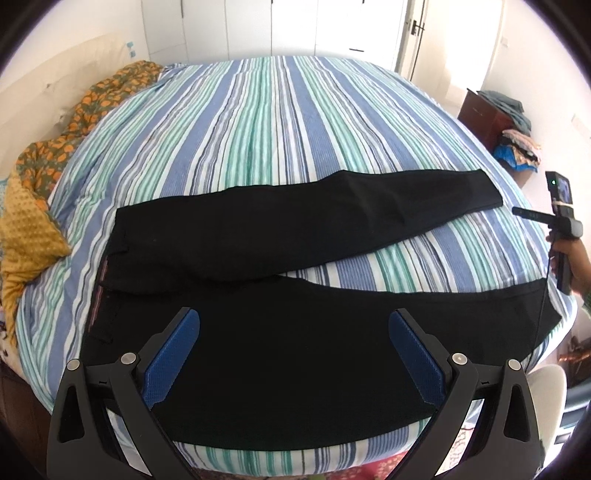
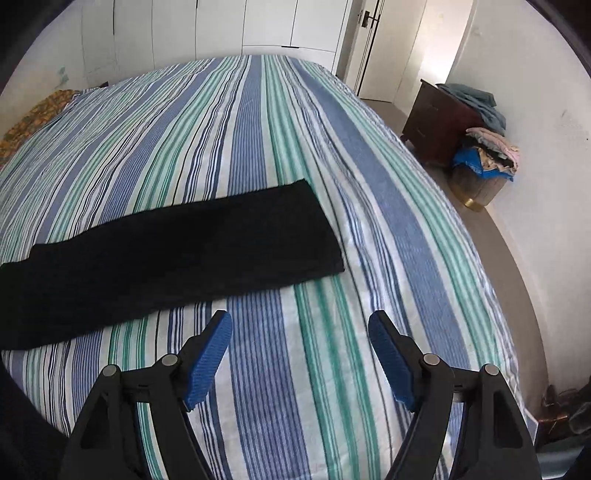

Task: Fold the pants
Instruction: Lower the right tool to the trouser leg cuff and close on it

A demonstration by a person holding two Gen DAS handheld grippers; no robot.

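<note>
Blue-padded jaws of the left gripper [image 1: 293, 354] stand wide apart in the foreground of the left wrist view, empty, hovering over the near leg of the black pants [image 1: 295, 266]. The pads touch no cloth. The pants lie flat across the striped bedsheet [image 1: 258, 129], waistband to the left, the two legs spread in a narrow V toward the right, with a wedge of sheet showing between them. The near leg runs to the bed's right edge; the far leg ends just short of it.

The right gripper [image 2: 299, 354] likewise stands open and holds nothing; in its own view only sheet lies between its pads, with the hem of the far leg just beyond and to the left. From the left wrist view the same tool appears at the right margin, in a hand [image 1: 570, 258], near the leg ends.

Judged from this layout, the step in hand is the first fold: one leg laid onto the other. A good execution would take the far leg at its hem with the right gripper and at the waist or thigh with the left, pinching one layer cleanly, then carry both ends together so the seams align and the cloth stays taut. Uneven lifting would probably leave a diagonal crease.

Beyond the bed: a yellow floral blanket [image 1: 40, 192] at left, white wardrobe doors [image 1: 288, 29], a dark cabinet [image 2: 439, 122] with piled laundry.
</note>
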